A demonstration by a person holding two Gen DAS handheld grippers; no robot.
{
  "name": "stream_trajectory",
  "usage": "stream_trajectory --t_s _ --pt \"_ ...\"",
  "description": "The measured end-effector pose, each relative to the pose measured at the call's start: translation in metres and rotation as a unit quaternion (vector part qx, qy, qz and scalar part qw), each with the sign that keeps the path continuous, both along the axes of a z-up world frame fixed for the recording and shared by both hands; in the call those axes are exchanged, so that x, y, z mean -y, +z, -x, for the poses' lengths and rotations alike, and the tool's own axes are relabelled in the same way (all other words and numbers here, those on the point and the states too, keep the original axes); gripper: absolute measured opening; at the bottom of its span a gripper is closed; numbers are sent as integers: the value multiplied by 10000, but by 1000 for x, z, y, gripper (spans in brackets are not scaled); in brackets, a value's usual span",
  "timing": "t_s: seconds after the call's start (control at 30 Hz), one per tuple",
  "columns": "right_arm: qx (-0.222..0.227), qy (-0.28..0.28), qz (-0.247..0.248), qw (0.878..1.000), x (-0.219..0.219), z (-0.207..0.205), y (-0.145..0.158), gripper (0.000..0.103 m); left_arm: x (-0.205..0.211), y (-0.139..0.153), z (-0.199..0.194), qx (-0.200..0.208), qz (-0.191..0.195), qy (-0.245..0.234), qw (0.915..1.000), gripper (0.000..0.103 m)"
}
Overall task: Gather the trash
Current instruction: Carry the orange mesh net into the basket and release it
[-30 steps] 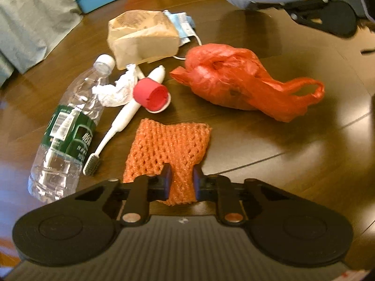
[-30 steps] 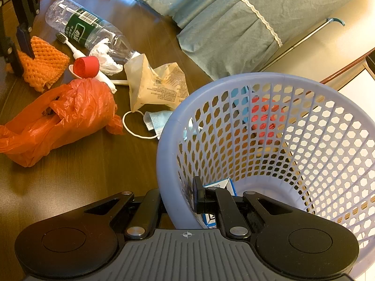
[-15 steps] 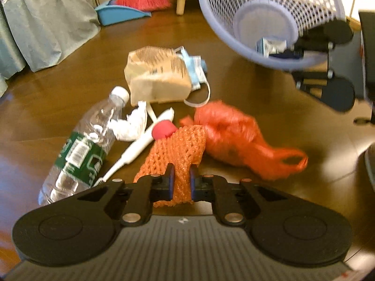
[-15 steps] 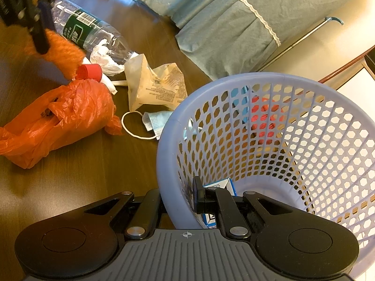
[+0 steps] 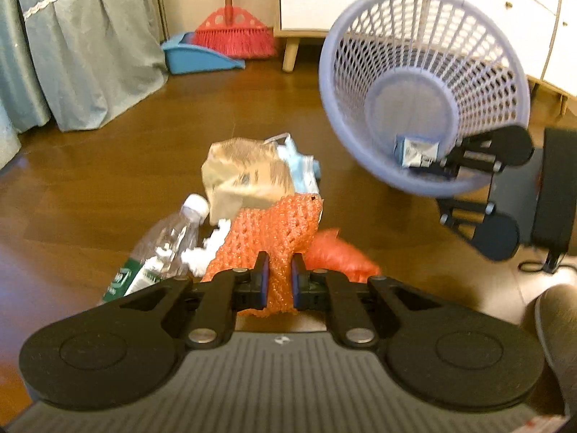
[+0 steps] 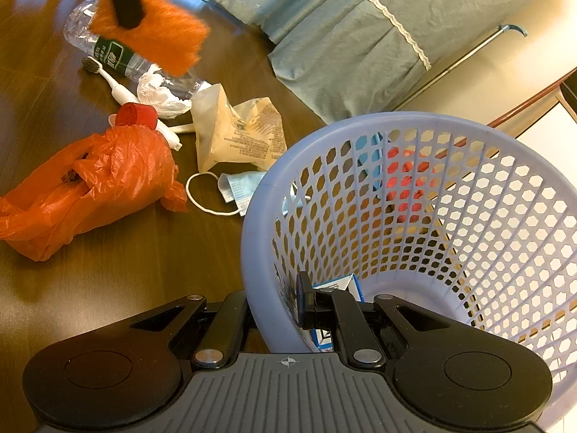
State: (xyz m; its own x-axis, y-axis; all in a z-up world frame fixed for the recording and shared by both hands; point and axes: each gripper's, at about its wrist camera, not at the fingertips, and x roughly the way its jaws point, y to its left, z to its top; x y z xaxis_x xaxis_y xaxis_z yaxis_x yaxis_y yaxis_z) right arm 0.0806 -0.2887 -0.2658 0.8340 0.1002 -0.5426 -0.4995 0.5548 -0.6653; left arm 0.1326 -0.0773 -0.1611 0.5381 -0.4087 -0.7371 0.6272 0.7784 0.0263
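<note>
My left gripper is shut on an orange foam net, held up off the floor; the net shows blurred at the top left of the right wrist view. My right gripper is shut on the rim of a lavender mesh basket, tilted with its mouth toward the left gripper. A small blue-and-white carton lies inside the basket. On the floor lie a red plastic bag, a clear bottle, a paper bag, a face mask, a toothbrush, a red cap and a tissue.
Brown wooden floor all around the litter. A grey-blue bed skirt hangs at the left. A red broom and blue dustpan stand by white cabinets at the back. A person's knee shows at the right edge.
The left gripper has lifted the orange net off the floor and carried it up and toward the basket. The right gripper has kept holding the basket rim, unmoved.
</note>
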Motion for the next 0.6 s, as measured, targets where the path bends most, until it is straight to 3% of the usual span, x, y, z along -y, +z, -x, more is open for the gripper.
stream_trajectory --t_s 0.3,0.6 --pt "-3 -6 -14 10000 0 0 1 4 32 23 -12 115 388 -174 9990 9" --pt "0 -46 -95 9999 -1 -3 4 4 70 39 -25 248 590 -669 9957 9"
